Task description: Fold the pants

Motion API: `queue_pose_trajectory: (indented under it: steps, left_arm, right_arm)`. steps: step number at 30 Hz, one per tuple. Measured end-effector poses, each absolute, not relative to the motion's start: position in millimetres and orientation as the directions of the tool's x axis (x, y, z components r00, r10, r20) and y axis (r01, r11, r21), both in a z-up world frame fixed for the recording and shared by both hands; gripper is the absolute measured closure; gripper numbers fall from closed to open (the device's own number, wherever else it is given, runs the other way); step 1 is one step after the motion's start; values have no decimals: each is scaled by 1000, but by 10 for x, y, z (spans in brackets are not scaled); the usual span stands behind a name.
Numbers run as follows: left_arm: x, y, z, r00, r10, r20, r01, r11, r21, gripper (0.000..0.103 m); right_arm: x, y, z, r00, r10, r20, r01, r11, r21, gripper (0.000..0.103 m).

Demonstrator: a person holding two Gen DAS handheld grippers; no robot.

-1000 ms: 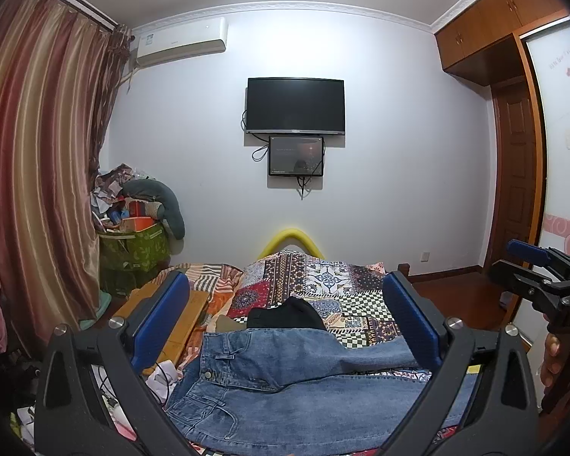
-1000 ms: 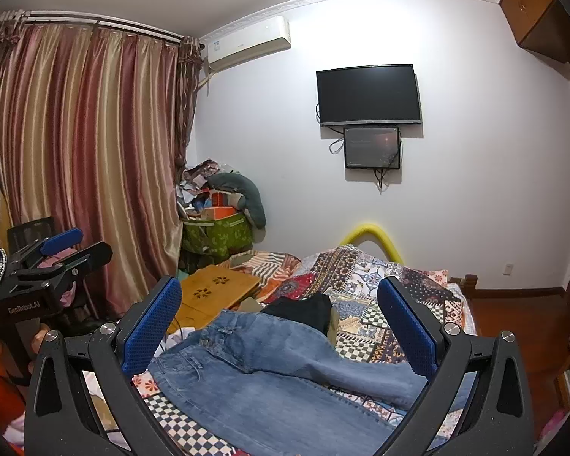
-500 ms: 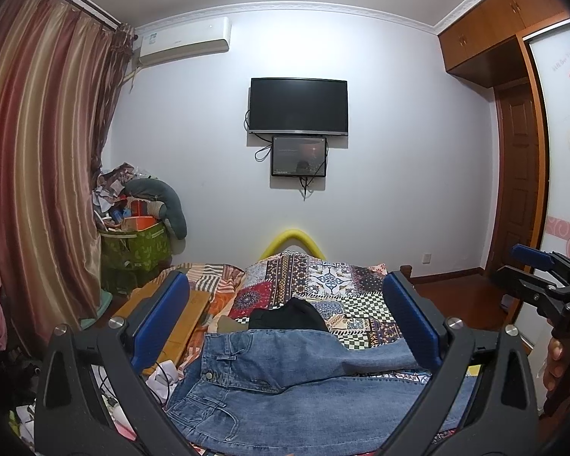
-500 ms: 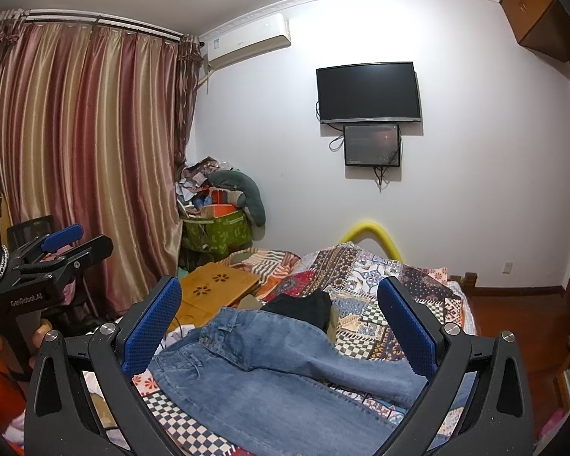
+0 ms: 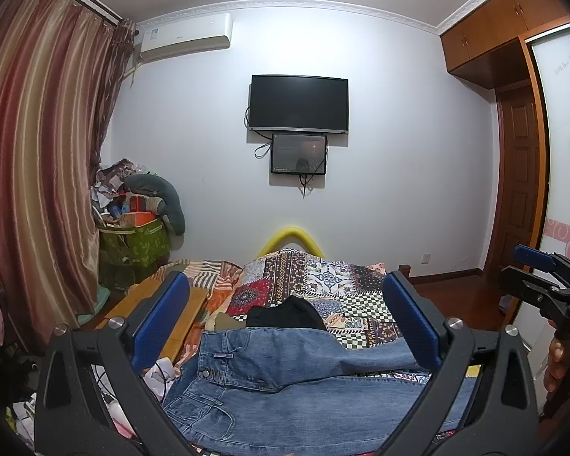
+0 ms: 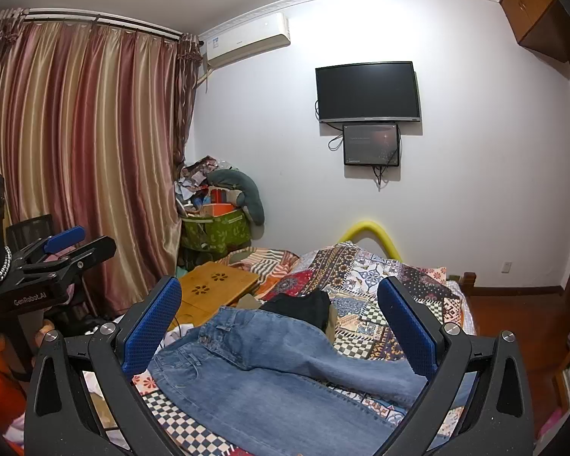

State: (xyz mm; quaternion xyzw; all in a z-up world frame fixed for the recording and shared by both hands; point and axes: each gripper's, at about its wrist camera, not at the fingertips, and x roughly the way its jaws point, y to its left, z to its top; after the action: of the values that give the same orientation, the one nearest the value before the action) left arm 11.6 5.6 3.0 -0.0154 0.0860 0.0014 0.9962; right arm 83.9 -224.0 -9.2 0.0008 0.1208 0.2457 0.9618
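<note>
Blue jeans lie spread on the patterned bedspread, waistband to the left, legs running right. They also show in the right wrist view. My left gripper is open and empty, held above the jeans. My right gripper is open and empty, also above them. The right gripper shows at the right edge of the left wrist view; the left gripper shows at the left of the right wrist view.
A black garment lies just beyond the jeans. A small wooden table stands at the bed's left, with a green box of clutter and curtains behind. A wooden door is at the right.
Both grippers stay open and drift slightly; the view shifts a little. The jeans have not moved.
</note>
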Motion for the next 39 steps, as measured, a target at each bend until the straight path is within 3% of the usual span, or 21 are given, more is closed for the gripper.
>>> queue_pose_trajectory:
  steps: [30, 39]
  left_arm:
    - [207, -7, -31, 984, -19, -175, 15, 1000, -25, 0]
    - [470, 67, -137, 975, -36, -217, 33, 999, -18, 0]
  right_arm:
    - [897, -2298, -118, 851, 466, -241, -464, 883, 70, 0]
    - [1040, -2377, -218, 848, 448, -281, -447, 892, 74, 0]
